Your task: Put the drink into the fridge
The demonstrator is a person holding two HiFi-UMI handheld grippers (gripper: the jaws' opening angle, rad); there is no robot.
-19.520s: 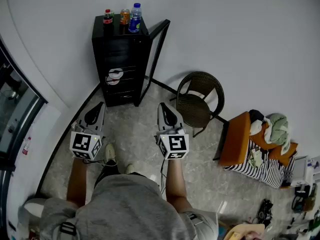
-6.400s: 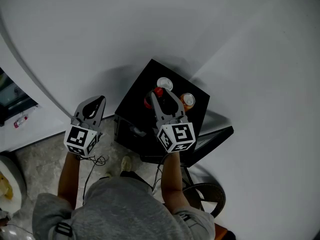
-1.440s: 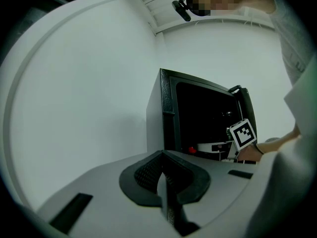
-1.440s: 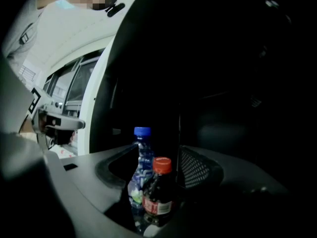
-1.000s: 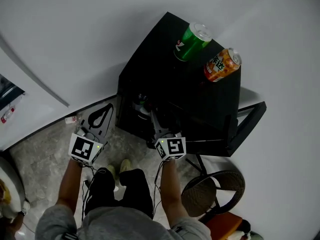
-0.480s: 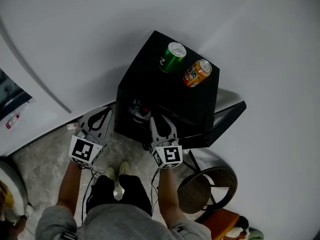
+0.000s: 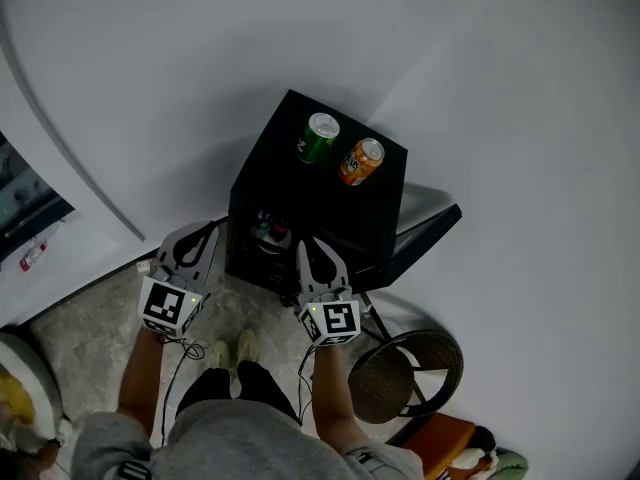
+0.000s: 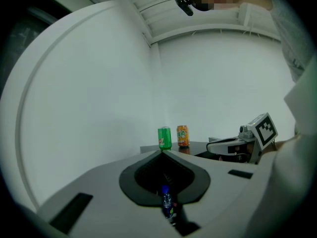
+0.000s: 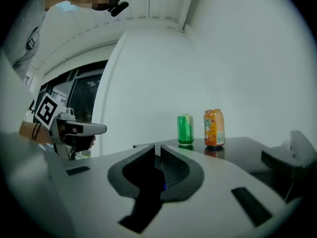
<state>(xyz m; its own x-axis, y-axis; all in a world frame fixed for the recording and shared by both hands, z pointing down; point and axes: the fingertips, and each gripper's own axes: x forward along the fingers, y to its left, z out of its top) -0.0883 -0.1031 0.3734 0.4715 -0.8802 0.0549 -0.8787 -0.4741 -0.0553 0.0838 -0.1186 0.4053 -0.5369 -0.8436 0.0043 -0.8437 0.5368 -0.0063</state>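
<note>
A black fridge (image 7: 300,183) stands against the wall with its door (image 7: 428,226) swung open to the right. A green can (image 7: 320,136) and an orange can (image 7: 361,161) stand on its top. Some bottles (image 7: 270,230) show on a shelf inside. My right gripper (image 7: 312,253) is held level in front of the opening. Its jaws have just been closing and now stand almost together with nothing between them. My left gripper (image 7: 192,246) is shut and empty, off to the fridge's left. Both cans, green (image 9: 185,130) and orange (image 9: 214,128), stand ahead in the right gripper view.
A round wicker chair (image 7: 410,373) stands just right of the open door. An orange object (image 7: 440,443) lies behind it at the bottom right. The person's feet (image 7: 232,350) are on the stone floor before the fridge. A white wall runs behind it.
Both grippers have risen from shelf height to about the level of the fridge top. The right gripper has drawn back from the opening and its jaws have narrowed.
</note>
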